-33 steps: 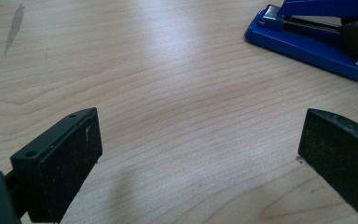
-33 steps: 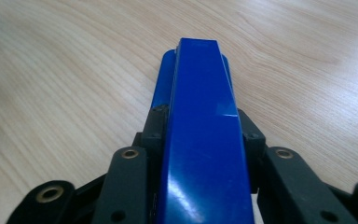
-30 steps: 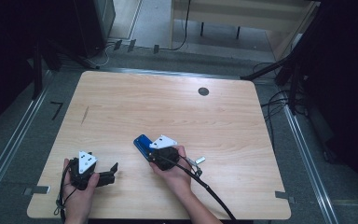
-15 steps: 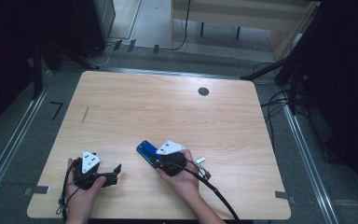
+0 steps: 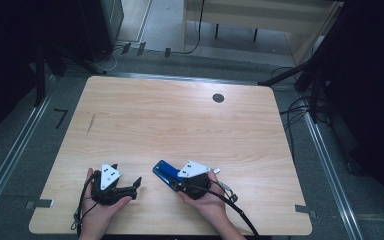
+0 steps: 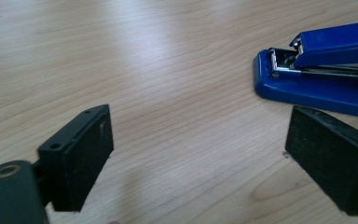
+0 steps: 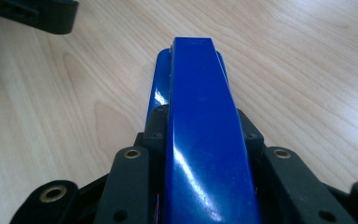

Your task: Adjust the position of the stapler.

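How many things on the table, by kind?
stapler: 1
hand-held gripper: 2, left and right
grommet in the table: 1
Total: 4

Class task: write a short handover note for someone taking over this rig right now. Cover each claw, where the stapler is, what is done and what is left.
Right claw: shut on the blue stapler, gripping its sides near the back; its front points toward the left claw.
Left claw: open, nothing between its jaws, which have just been closing a little; it sits near the table's front edge, aimed at the stapler's front end.
Done: stapler gripped.
Left: probably bring the left claw onto the stapler's free end.
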